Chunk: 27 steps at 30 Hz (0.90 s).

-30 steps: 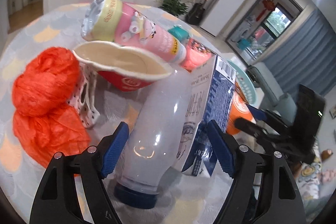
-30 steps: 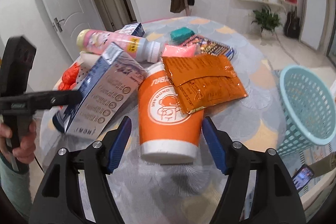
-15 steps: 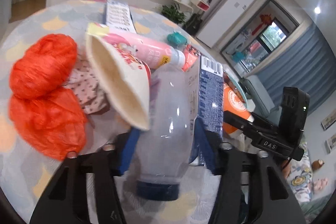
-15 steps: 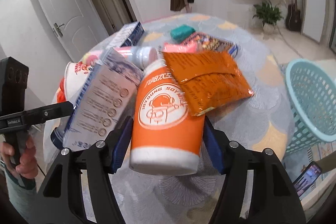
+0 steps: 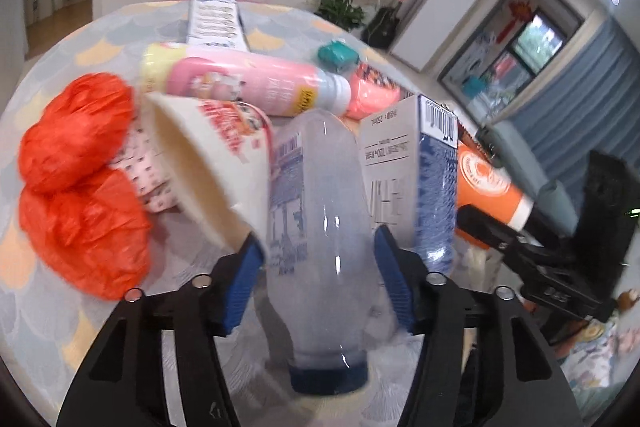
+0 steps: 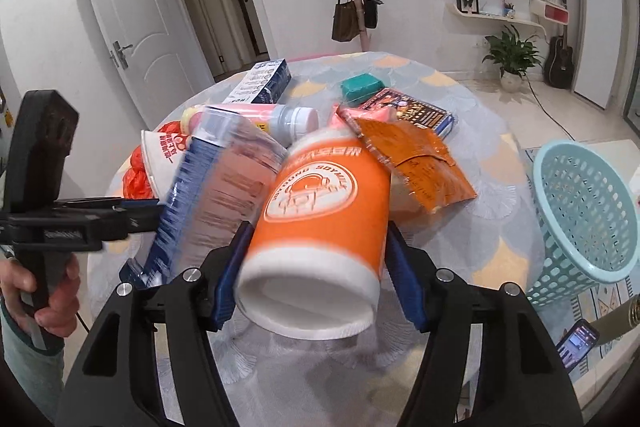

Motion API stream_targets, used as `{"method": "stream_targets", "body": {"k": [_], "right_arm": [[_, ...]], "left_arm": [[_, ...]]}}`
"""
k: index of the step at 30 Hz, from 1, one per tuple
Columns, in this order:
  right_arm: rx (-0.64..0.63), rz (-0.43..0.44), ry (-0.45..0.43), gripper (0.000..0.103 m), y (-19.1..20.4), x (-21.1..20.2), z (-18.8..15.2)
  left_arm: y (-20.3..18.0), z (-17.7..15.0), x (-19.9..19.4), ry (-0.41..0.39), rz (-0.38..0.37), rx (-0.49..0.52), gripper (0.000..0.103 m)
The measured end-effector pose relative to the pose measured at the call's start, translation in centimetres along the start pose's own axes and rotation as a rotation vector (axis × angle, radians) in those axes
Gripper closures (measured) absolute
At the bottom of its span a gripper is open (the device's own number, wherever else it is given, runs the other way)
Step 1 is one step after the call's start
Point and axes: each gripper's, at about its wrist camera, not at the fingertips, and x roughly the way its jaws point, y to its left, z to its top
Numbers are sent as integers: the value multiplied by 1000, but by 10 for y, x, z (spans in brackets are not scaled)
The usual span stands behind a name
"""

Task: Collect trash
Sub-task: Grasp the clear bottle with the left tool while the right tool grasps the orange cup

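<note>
Left wrist view has the clear plastic bottle (image 5: 320, 227) squarely between the blue pads of the left gripper (image 5: 318, 267), which looks clamped on its body just above the dark blue cap. Its long axis runs along the fingers, cap end toward the camera and base pointing away toward the heap. From the right wrist, the orange paper cup (image 6: 324, 223) sits the same way in the right gripper (image 6: 316, 271), pads pressed against both sides near its white rim, open mouth facing the camera and its base aimed at the pile, tilted a little leftward. Motion blur makes it hard to say whether either piece is lifted free of the tablecloth (image 6: 492, 239).

As I judge it, the job is barely begun: two items are gripped, and nothing can be seen inside the teal basket (image 6: 584, 219) standing off the table's right edge, though only part of its inside shows. Crowding the bottle are a blue and white carton (image 5: 416, 179) on its right and a tipped paper bowl (image 5: 208, 163) on its left, touching the left finger. Farther out lie a pink bottle (image 5: 244, 87), orange plastic bags (image 5: 76, 187), an orange snack packet (image 6: 416, 159) and a green sponge (image 6: 362, 87), all waiting.
</note>
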Motion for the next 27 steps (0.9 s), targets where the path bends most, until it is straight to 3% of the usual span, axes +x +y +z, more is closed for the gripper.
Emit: {"method": "stream_targets", "body": {"k": [5, 6, 8, 9, 10, 12, 14, 16, 19, 21, 27], "right_arm": [[-13, -4, -36, 42, 1, -10, 1], [-16, 0, -53, 43, 2, -14, 2], [-16, 11, -94, 44, 3, -23, 4], [-15, 14, -112, 46, 3, -26, 6], [-15, 19, -128, 49, 3, -29, 8], [-19, 36, -137, 50, 5, -31, 11], [-24, 1, -91, 50, 7, -21, 13], [-21, 7, -99, 50, 6, -18, 10], [-11, 11, -102, 51, 4, -19, 10], [4, 25, -105, 51, 0, -19, 10], [34, 15, -72, 50, -6, -9, 5]], "left_arm": [[-10, -2, 1, -26, 57, 34, 44], [-11, -6, -6, -46, 61, 38, 50], [-12, -10, -22, -95, 45, 34, 77], [-9, -11, -35, -121, 23, 15, 99], [-5, -10, -45, -132, -12, -4, 99], [-2, -9, -54, -138, 0, -6, 98], [-1, -12, -51, -106, 9, 0, 94], [-1, -17, -45, -89, -6, -14, 70], [-8, -22, -35, -76, 20, 6, 57], [-13, -24, -31, -75, 18, 2, 52], [-16, -19, -12, -29, 57, -10, 52]]}}
